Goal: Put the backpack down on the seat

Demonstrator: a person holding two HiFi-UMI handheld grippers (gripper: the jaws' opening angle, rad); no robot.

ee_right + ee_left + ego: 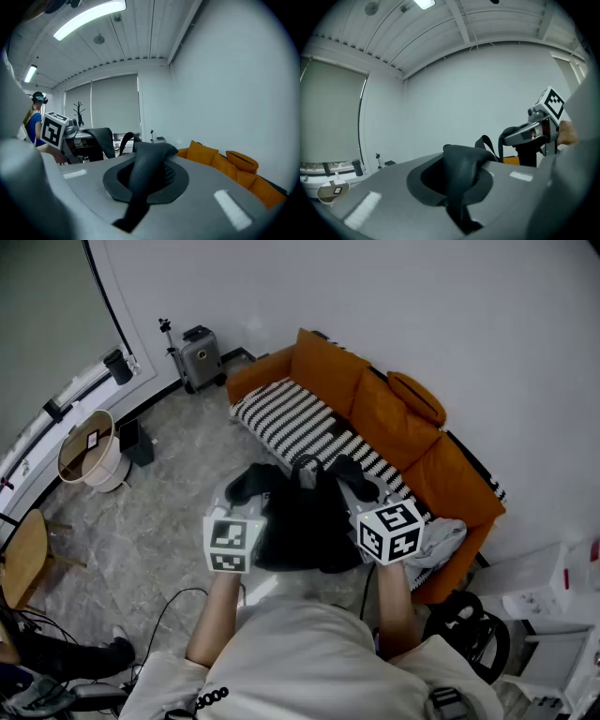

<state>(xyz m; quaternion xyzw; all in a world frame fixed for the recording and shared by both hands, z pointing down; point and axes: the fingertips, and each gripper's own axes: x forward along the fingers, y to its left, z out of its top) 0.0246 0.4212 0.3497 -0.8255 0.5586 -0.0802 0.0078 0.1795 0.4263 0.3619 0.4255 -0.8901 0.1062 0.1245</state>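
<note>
Black backpack (300, 526): held before the sofa (394, 418).
Jaws: left gripper (458, 199), right gripper (139, 190) each clamped on a strap (461, 171).
Lowering: best kept level onto the sofa's seat (291, 418).

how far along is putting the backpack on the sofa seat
Done: the black backpack is picked up. In hand: the left gripper and right gripper are each shut on a shoulder strap, holding it in front of the orange sofa. Left: move it over the striped seat, lower it and let go.
</note>
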